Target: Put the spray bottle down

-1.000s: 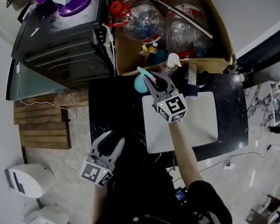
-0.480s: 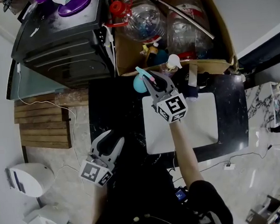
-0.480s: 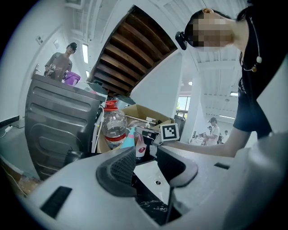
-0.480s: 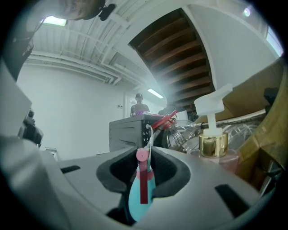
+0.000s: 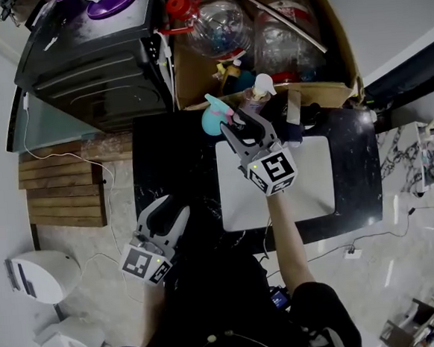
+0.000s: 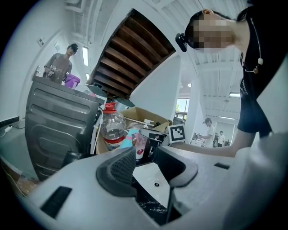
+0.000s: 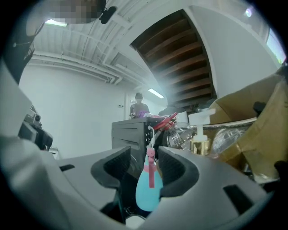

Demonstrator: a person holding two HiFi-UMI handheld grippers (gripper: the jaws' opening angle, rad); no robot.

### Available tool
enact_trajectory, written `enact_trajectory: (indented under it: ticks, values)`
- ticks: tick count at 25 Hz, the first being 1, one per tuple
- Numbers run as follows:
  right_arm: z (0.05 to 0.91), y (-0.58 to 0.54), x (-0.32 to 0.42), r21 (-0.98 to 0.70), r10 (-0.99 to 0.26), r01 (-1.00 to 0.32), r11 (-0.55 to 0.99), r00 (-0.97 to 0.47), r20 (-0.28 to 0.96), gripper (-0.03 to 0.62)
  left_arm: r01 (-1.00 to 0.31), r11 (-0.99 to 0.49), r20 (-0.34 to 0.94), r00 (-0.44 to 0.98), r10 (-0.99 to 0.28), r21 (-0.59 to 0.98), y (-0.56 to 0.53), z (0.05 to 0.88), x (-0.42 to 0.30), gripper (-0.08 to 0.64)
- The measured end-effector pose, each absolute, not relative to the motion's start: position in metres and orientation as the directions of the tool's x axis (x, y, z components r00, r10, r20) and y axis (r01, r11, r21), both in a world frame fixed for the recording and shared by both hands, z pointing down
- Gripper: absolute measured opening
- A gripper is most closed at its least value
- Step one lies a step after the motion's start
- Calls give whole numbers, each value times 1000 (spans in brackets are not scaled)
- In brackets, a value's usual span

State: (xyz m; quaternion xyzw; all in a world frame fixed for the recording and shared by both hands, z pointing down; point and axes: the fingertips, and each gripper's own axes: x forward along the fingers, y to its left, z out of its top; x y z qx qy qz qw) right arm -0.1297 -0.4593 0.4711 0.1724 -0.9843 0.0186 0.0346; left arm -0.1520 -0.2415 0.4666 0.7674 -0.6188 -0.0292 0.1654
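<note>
From above, one black appliance (image 5: 89, 67), one cardboard box (image 5: 329, 93) and one black table (image 5: 171, 165) bearing one white board (image 5: 311, 184) are seen. Two big clear water bottles (image 5: 220, 26) are counted in the box.

Two grippers are shown. The right gripper (image 5: 241, 122) is held over the table's back edge. The left gripper (image 5: 165, 214) is kept well apart, near the table's front left corner.

Only in the right gripper view are that gripper's jaws seen to be apart. One teal spray bottle (image 7: 147, 193) stands upright between them, against the right pad and clear of the left. Its base is hidden there.

In the head view the spray bottle (image 5: 213, 121) is found at the table's back edge, near one pump bottle (image 5: 262, 87).

In the left gripper view, the left gripper's jaws are spread on nothing, and three bystanders are shown.
</note>
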Motion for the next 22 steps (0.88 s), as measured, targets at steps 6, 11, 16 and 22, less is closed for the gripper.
enact_trajectory:
  ticks: [6, 11, 16, 22]
  values:
    - [457, -419, -66, -59, -461, -466, 883, -884, 71, 195, -927, -243, 128, 288, -949, 287, -223, 466, -146, 150]
    - [446, -350, -14, -71, -526, -532, 844, -846, 82, 143, -909, -310, 99, 349, -932, 279, -201, 457, -138, 150]
    - [443, -280, 24, -133, -581, -588, 798, -809, 91, 3, -883, -373, 70, 407, -911, 287, -179, 454, -125, 150]
    - [438, -218, 52, -206, -615, -615, 761, -785, 71, 3, -847, -441, 41, 473, -880, 298, -155, 451, -104, 150]
